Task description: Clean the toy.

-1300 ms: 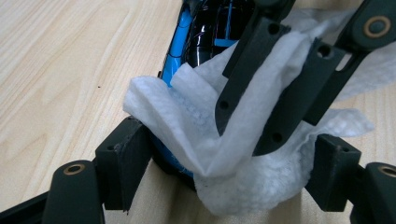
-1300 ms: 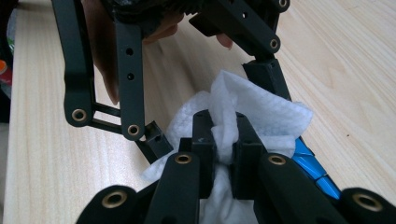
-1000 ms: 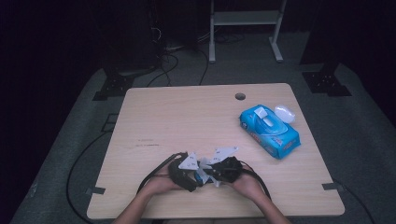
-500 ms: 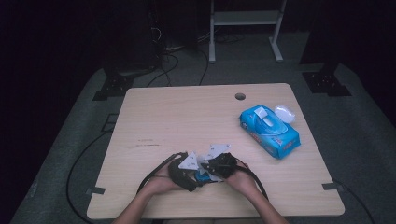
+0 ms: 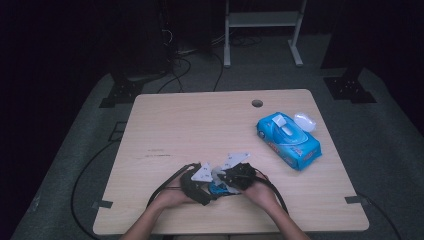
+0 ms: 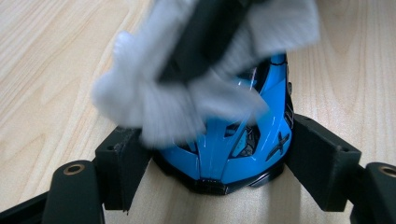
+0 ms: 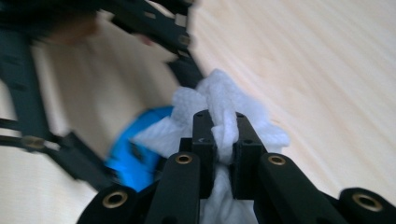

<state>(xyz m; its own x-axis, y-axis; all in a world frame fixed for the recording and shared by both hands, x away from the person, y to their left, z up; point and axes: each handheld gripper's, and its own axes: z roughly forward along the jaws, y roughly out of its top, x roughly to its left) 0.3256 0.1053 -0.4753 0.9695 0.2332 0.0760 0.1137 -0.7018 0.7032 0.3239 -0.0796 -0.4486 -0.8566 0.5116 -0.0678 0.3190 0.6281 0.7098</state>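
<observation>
Now | left gripper clamps blue toy car | right gripper pinches white wipe | wipes pack lid open

Dark recording lab.
A lone wooden desk on grey carpet, loose cables, stand feet around.

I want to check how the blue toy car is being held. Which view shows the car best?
The left gripper view: the blue toy car sits close up between the left tongs, a white wipe over its top. The right gripper view shows a blurred blue patch of it; the high view shows just a blue sliver between the hands.
</observation>
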